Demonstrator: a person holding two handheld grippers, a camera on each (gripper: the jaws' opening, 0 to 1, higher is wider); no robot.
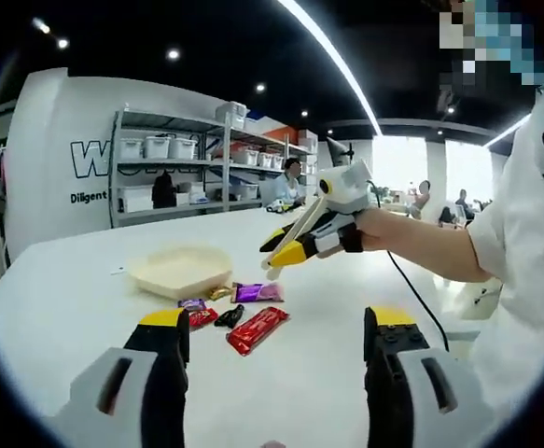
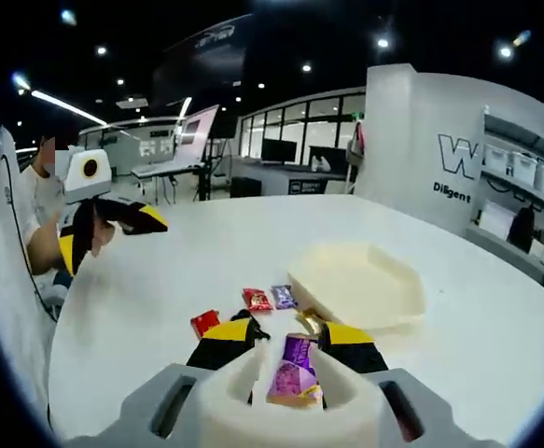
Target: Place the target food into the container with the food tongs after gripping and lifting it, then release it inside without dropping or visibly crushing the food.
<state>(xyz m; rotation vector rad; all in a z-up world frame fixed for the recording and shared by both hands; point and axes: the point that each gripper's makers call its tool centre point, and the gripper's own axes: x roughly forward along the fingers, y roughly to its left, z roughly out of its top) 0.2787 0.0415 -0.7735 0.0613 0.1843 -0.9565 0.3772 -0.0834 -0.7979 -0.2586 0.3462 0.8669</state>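
Observation:
A shallow beige container (image 1: 180,271) (image 2: 360,285) sits on the white table. In front of it lie a purple packet (image 1: 258,292) (image 2: 297,369), a long red packet (image 1: 258,329) and several small wrapped sweets (image 2: 258,300). My right gripper (image 1: 285,245) (image 2: 288,338) is shut on cream food tongs (image 1: 295,229) (image 2: 290,406), whose tips hang just over the purple packet. I cannot tell whether the tongs touch it. My left gripper (image 1: 276,322) (image 2: 113,224) is open, held above the table with nothing between its jaws.
The round white table (image 1: 85,308) (image 2: 160,280) has bare room on all sides of the sweets. A person's arm and white sleeve (image 1: 523,233) reach in from the right. Shelves with boxes (image 1: 174,173) stand behind the table.

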